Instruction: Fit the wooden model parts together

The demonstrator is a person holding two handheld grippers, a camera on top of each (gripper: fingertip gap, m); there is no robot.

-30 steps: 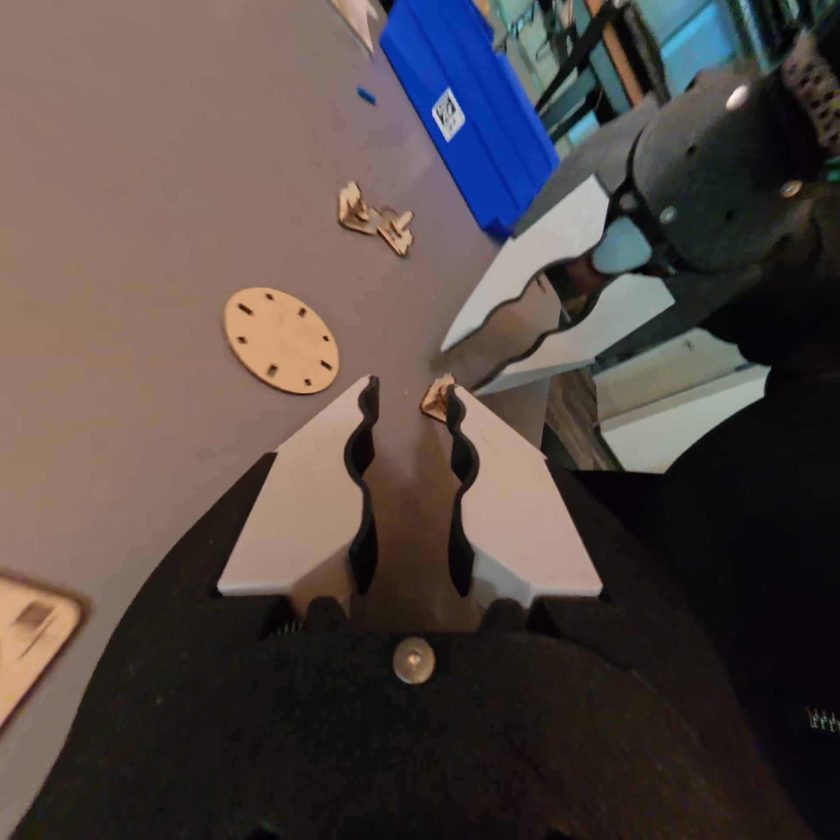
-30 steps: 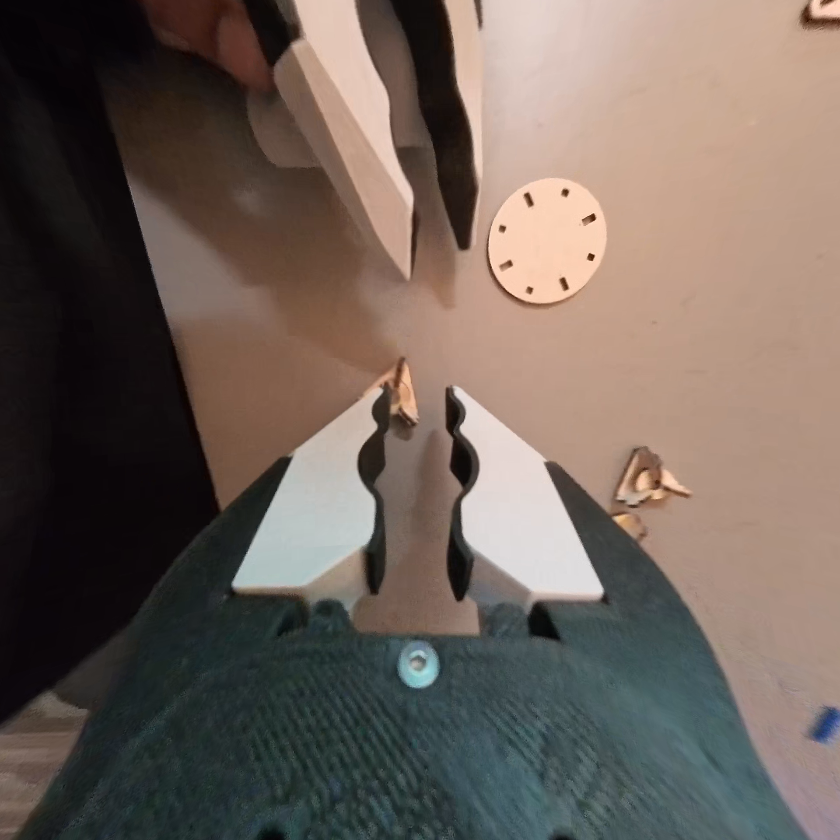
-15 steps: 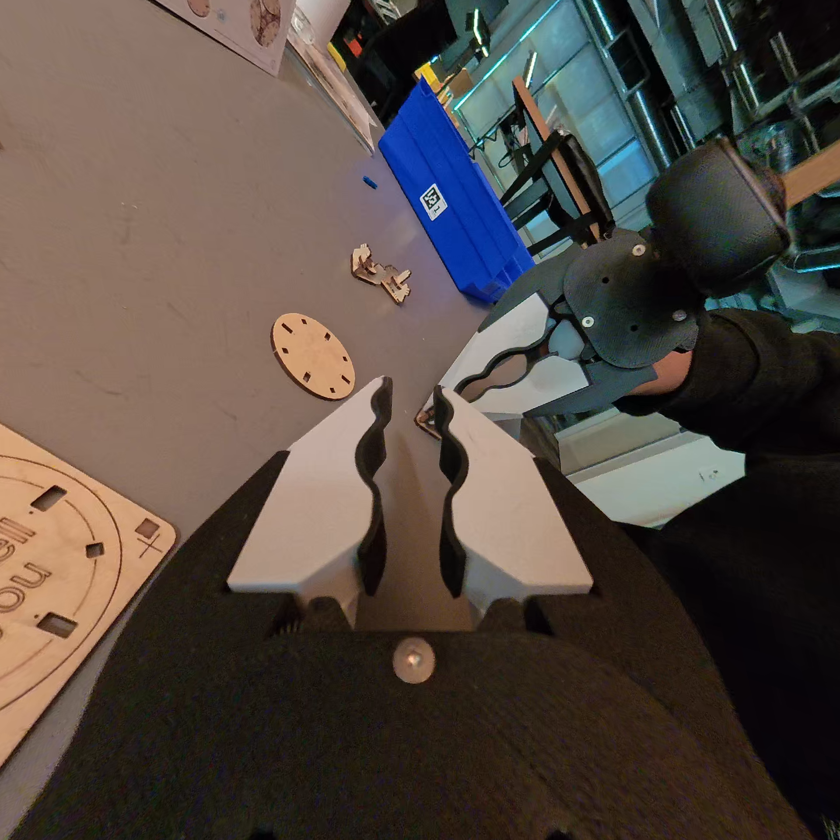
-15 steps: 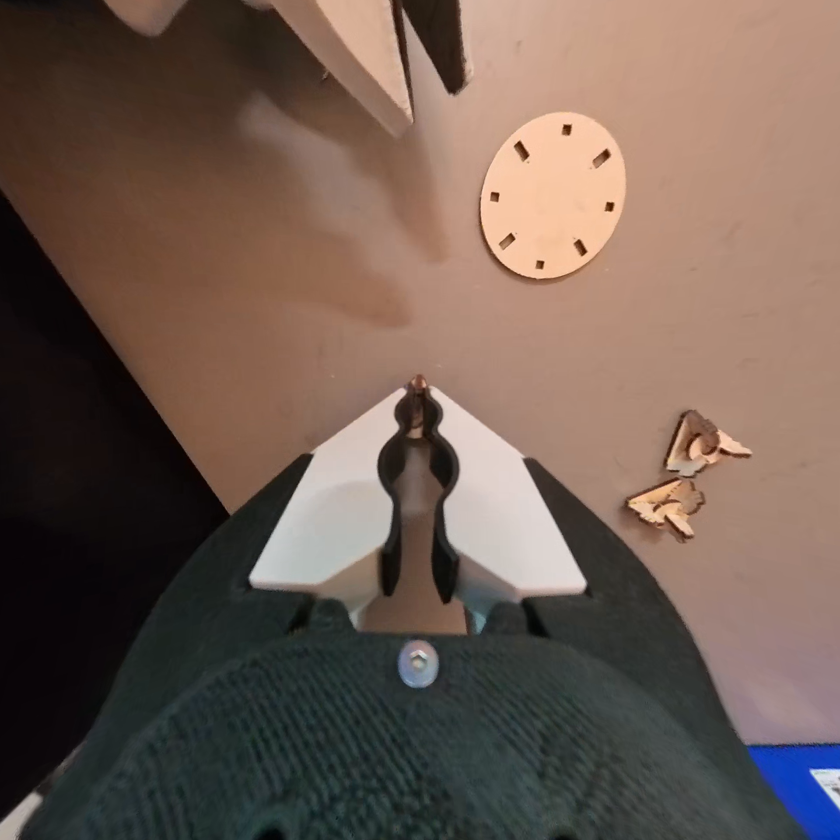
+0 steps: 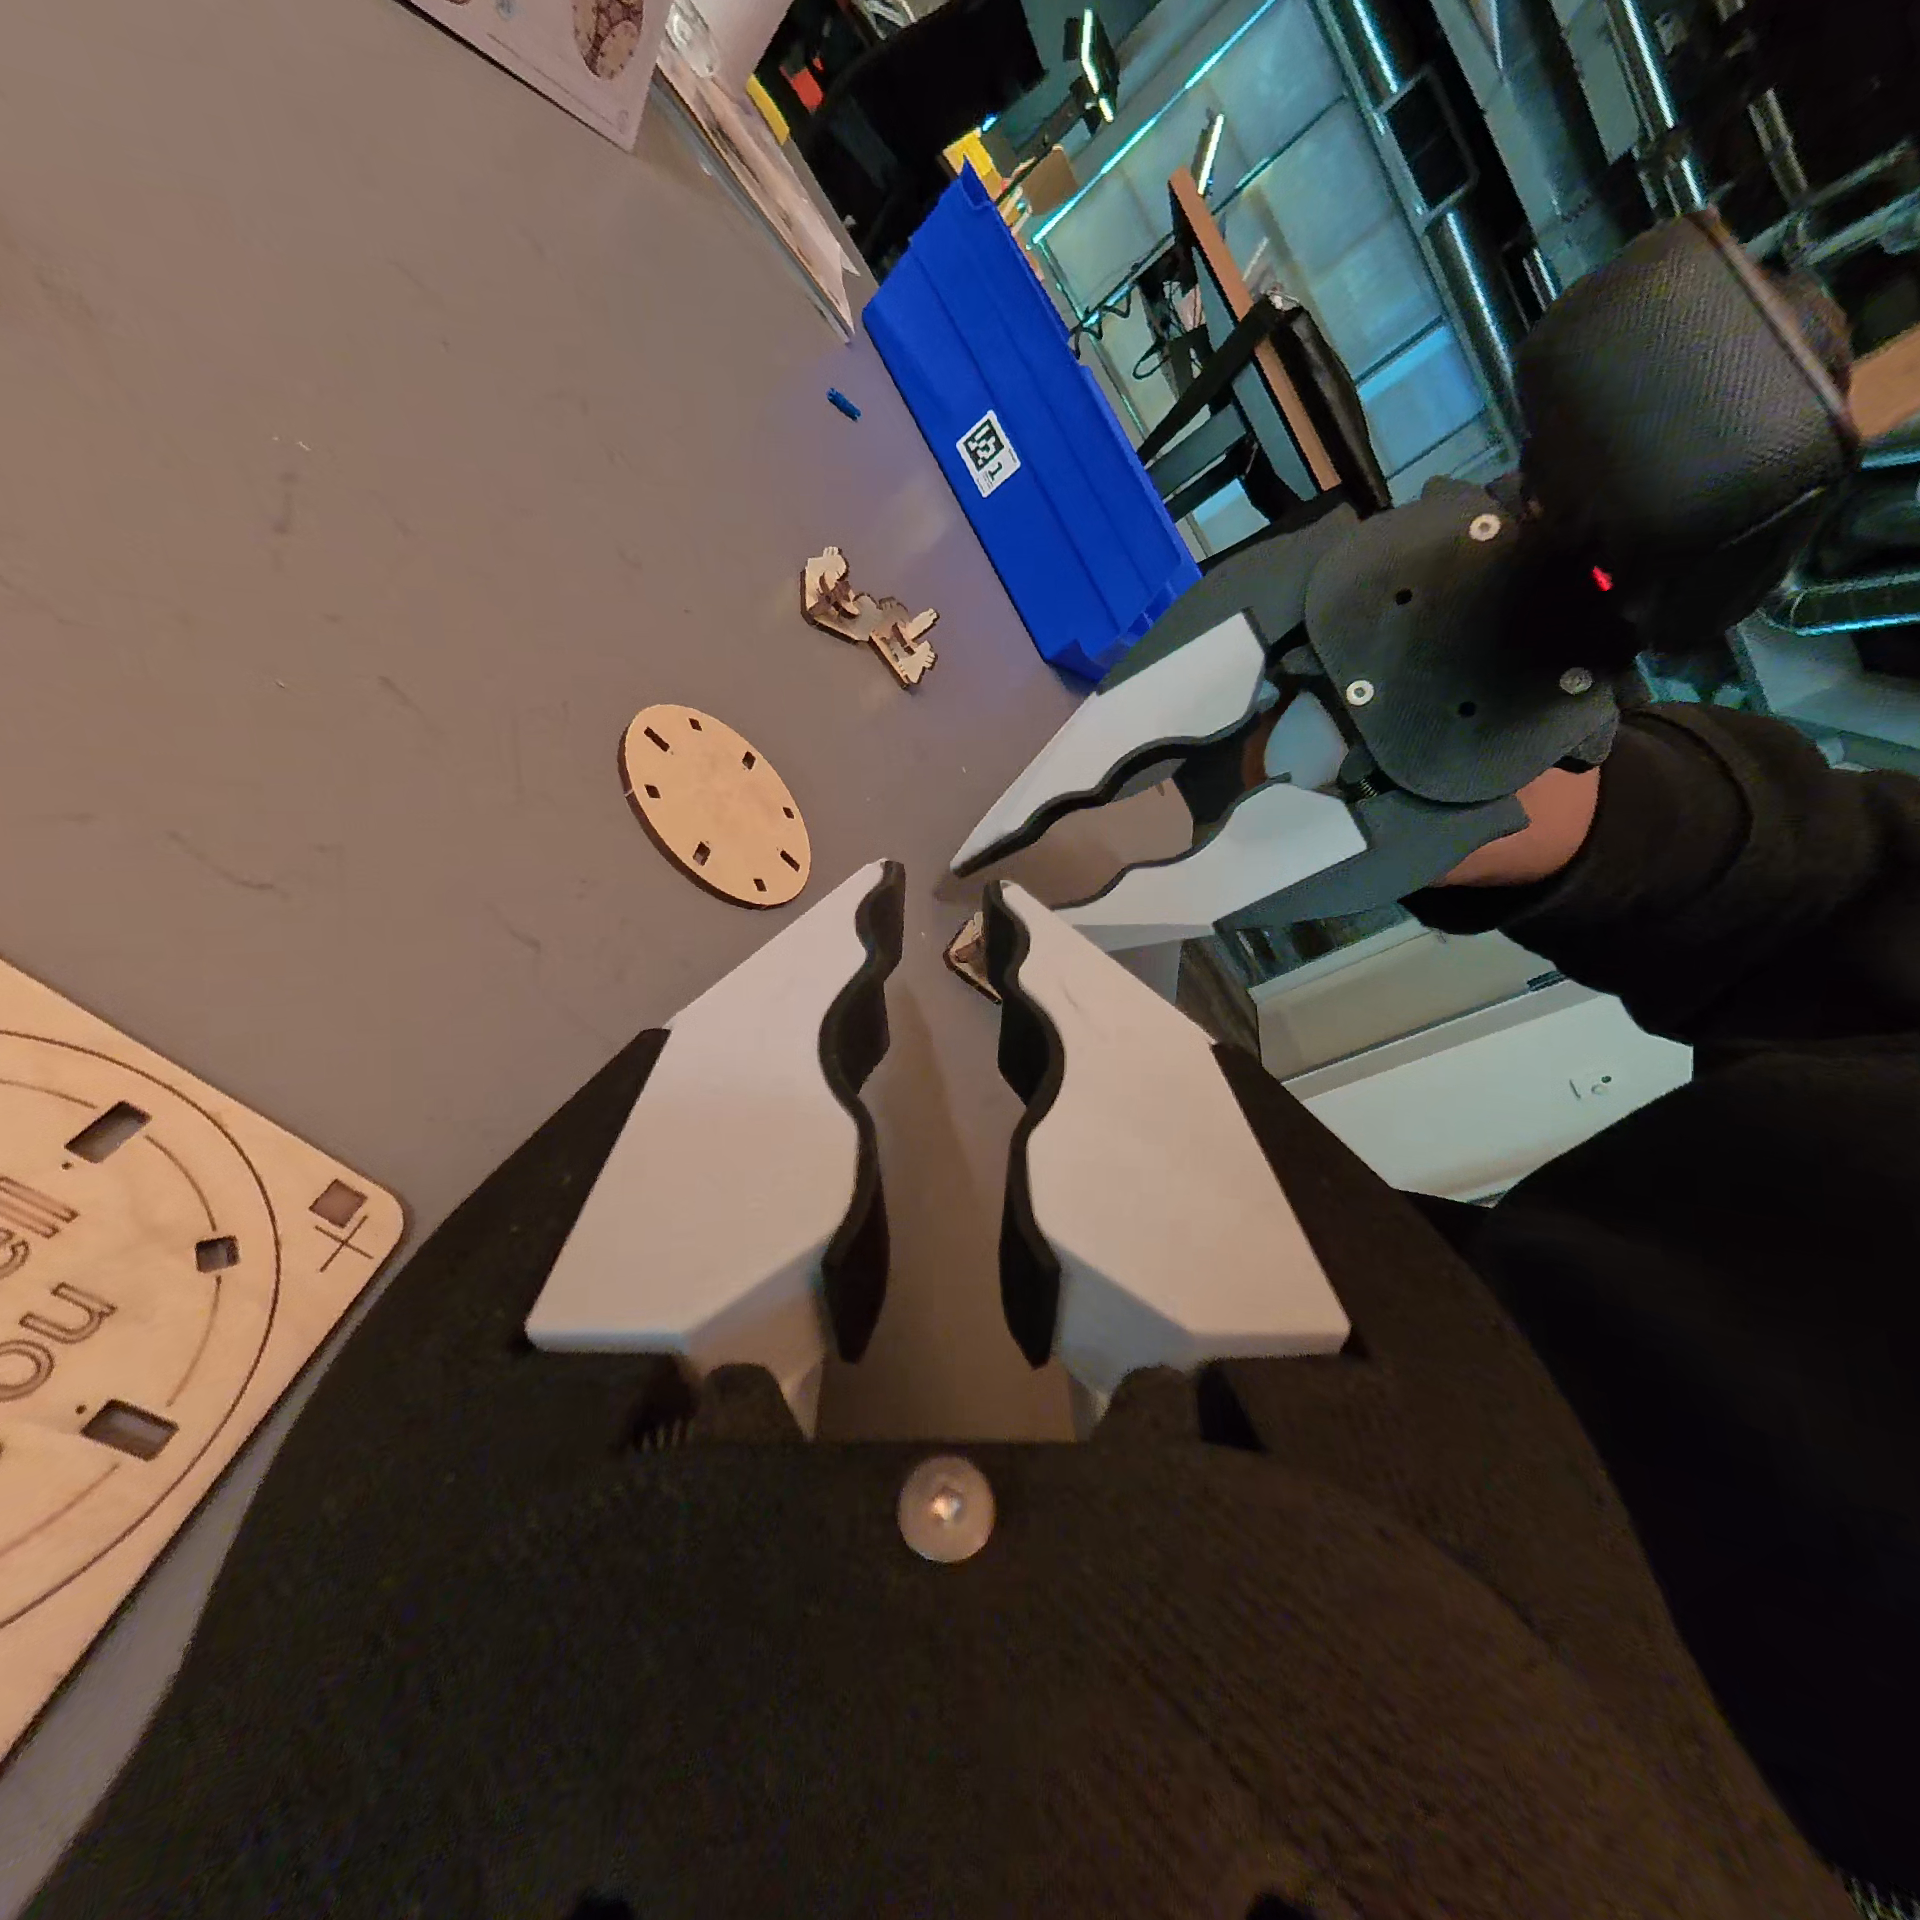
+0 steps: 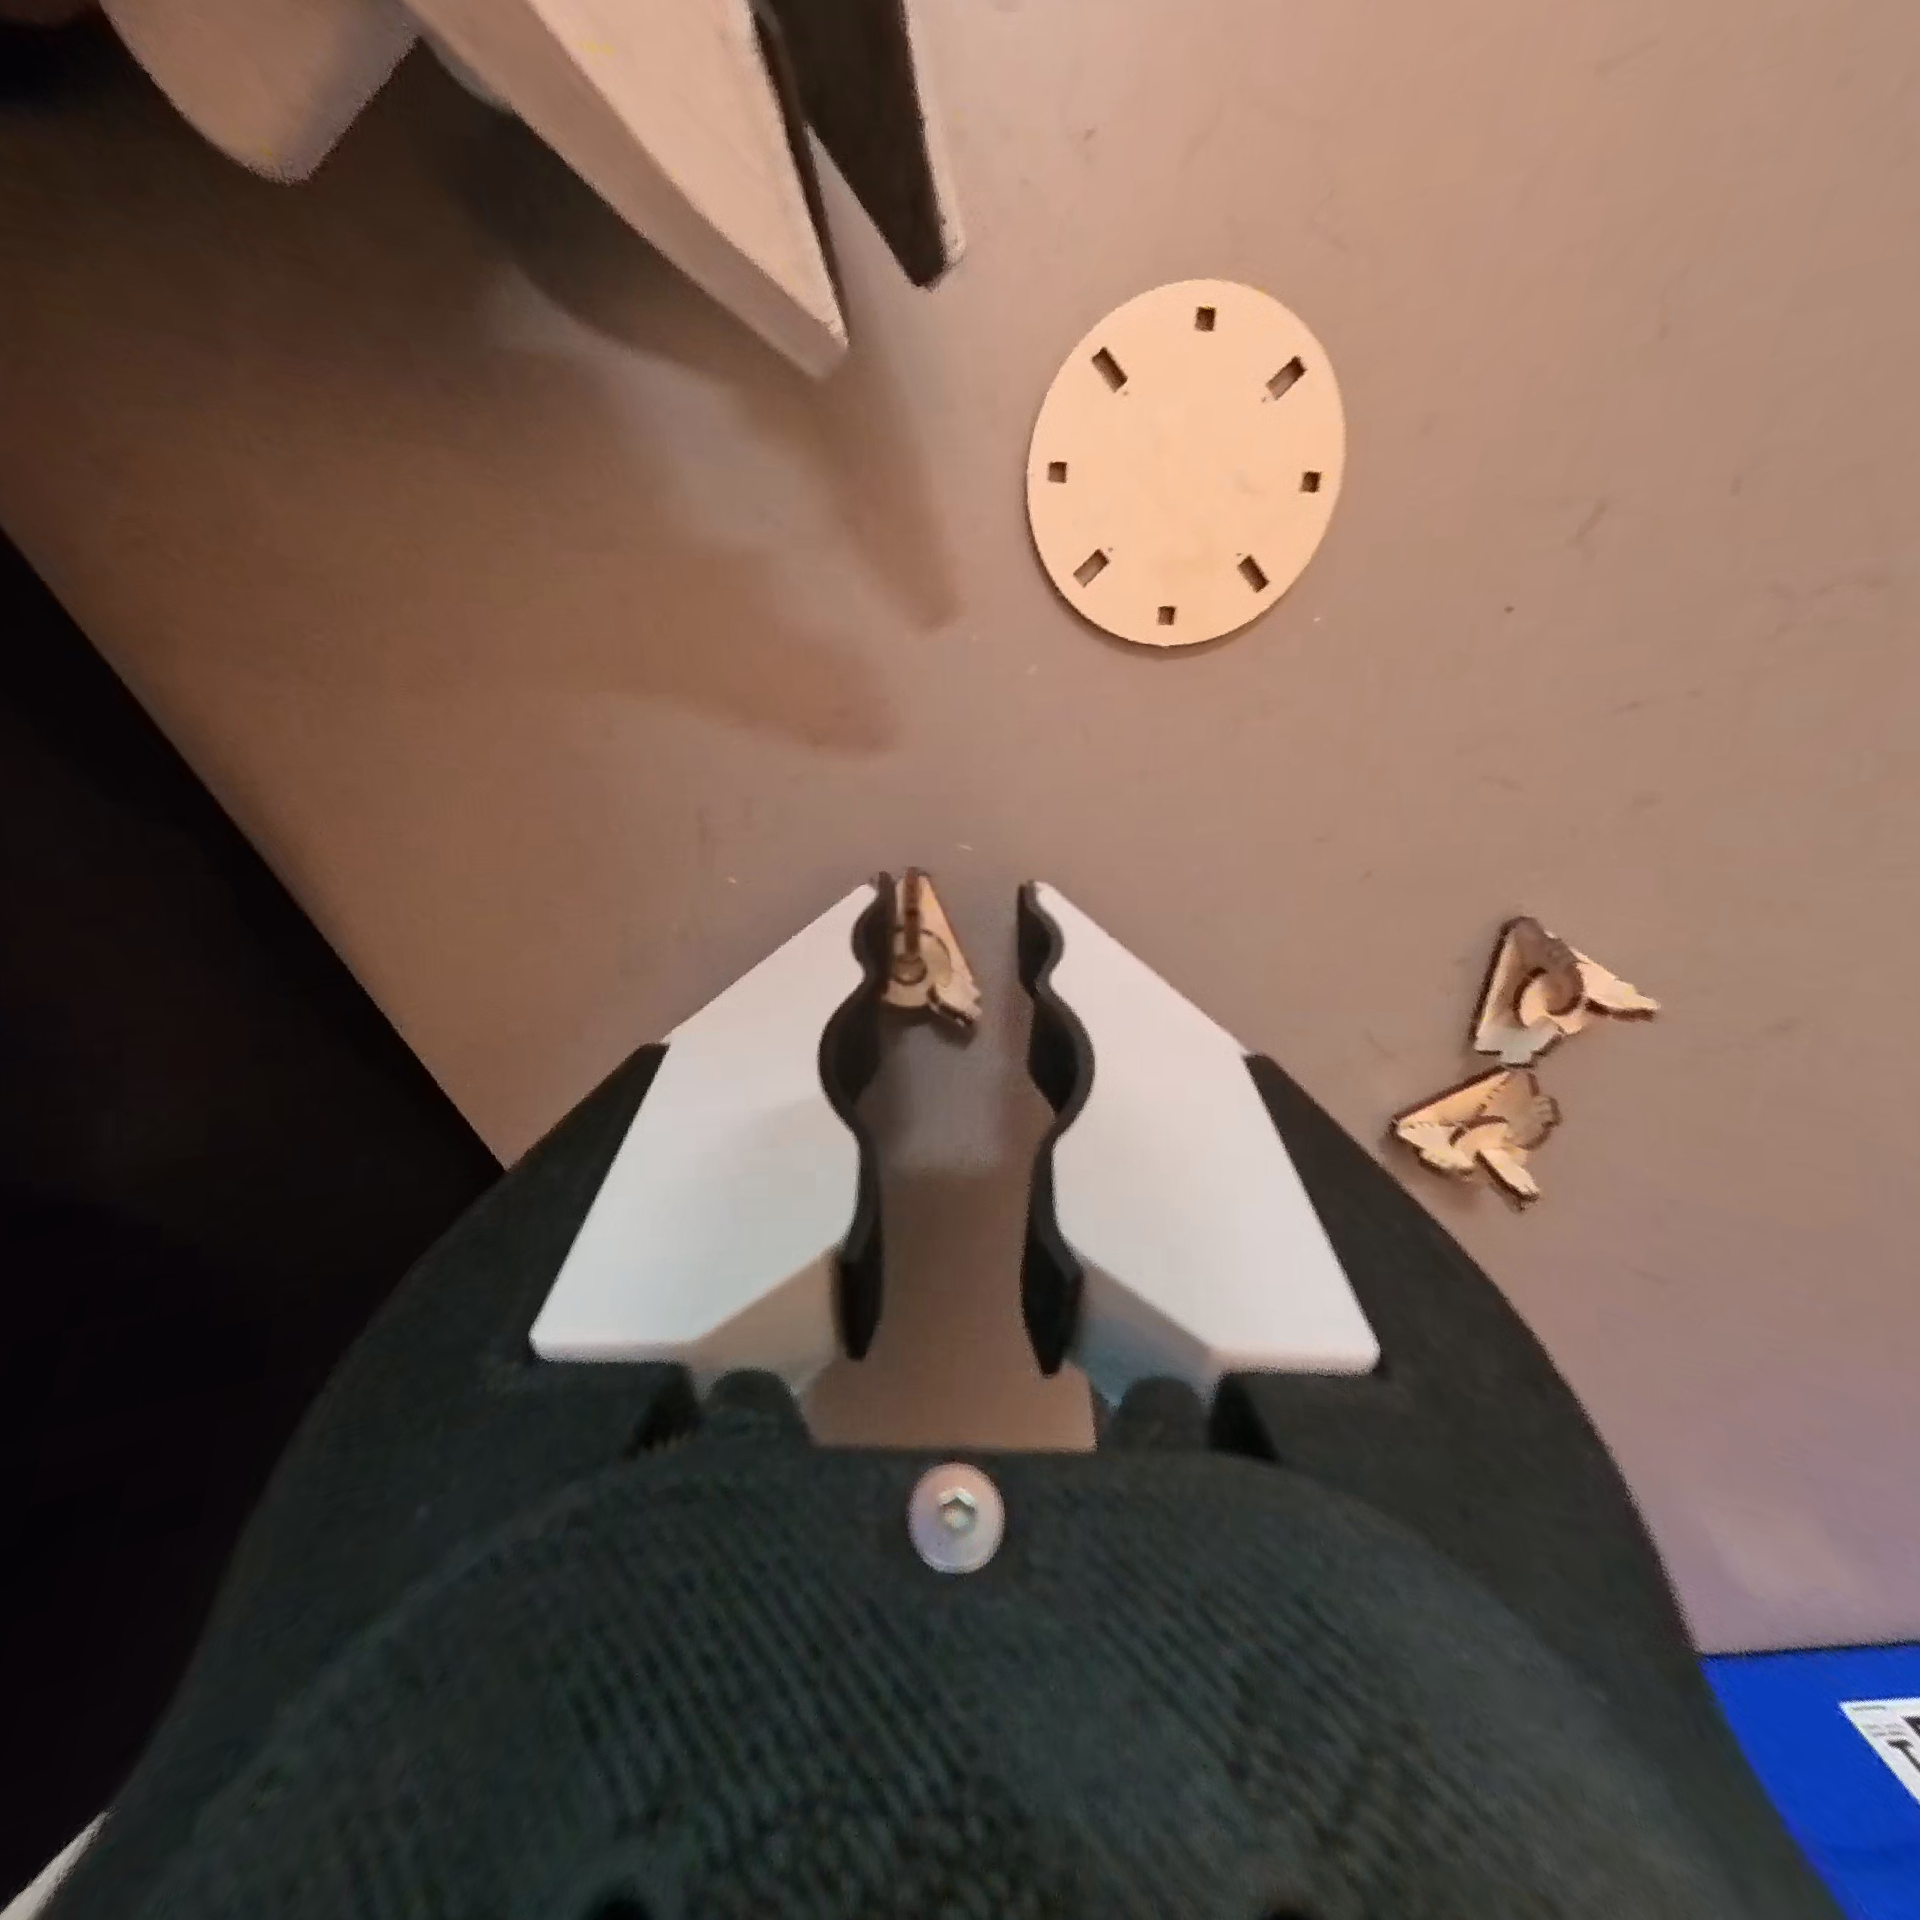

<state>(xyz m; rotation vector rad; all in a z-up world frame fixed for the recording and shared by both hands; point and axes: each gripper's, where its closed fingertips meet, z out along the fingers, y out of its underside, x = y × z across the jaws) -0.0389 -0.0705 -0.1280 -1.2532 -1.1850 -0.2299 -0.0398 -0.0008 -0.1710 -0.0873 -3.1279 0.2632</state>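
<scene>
In the right wrist view my right gripper is open just over the grey table. A small wooden piece stands between its fingers, leaning on the left pad. The right pad is clear of it. In the left wrist view my left gripper is open with a narrow gap and holds nothing. The same small wooden piece shows just past its right fingertip. The right gripper reaches in from the right with its fingers apart. The left gripper's fingers hang at the top of the right wrist view.
A round wooden disc with slots lies close by. Two small wooden assemblies lie beyond it. A blue bin stands at the table's far edge. A large engraved wooden board lies at the left. The table edge runs close to the right gripper. Across from one pair of fingers to the other is roughly 9 cm.
My right gripper was shut on the small wooden piece half a second ago and has opened; the piece now rests loose against its left pad. My left gripper has narrowed and pulled back.
</scene>
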